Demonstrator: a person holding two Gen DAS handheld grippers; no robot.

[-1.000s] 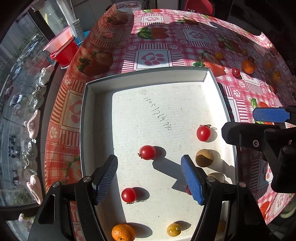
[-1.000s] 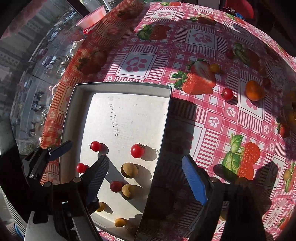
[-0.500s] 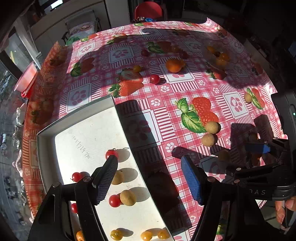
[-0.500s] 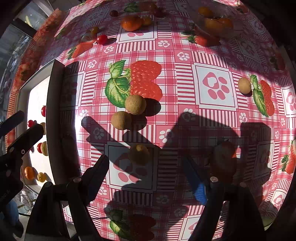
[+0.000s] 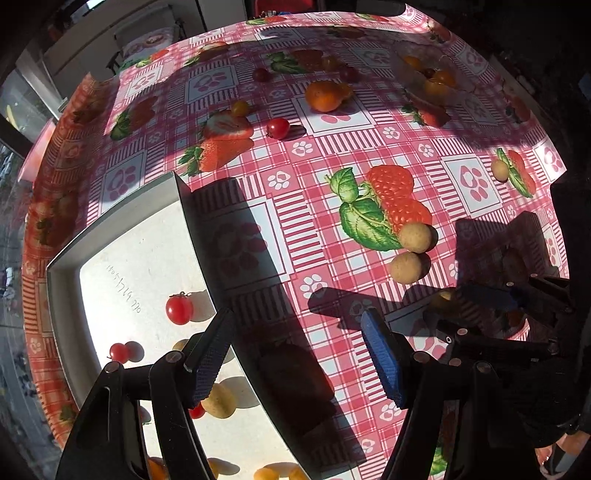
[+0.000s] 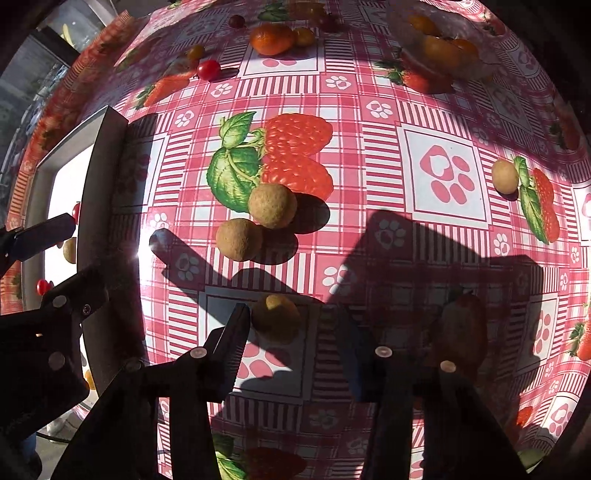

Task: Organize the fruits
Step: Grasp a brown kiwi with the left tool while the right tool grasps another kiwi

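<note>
A home dining spot, by the look of it: the table wears a pink checked oilcloth (image 5: pixel 369 229) printed with strawberries and paw prints, and sunlight falls hard across it. Beyond the oilcloth's far edge stand pale cabinet fronts (image 5: pixel 122 26) and a red chair (image 5: pixel 280 5); off its left edge a window (image 5: pixel 14 206) looks down on a street

A: What do the tools look like?
B: The left gripper (image 5: pixel 297 356) and right gripper (image 6: pixel 291 343) are black angular frames with round silver rivets.
A: And the fingers (image 5: pixel 382 356)?
B: Flat, with ribbed blue pads.
</note>
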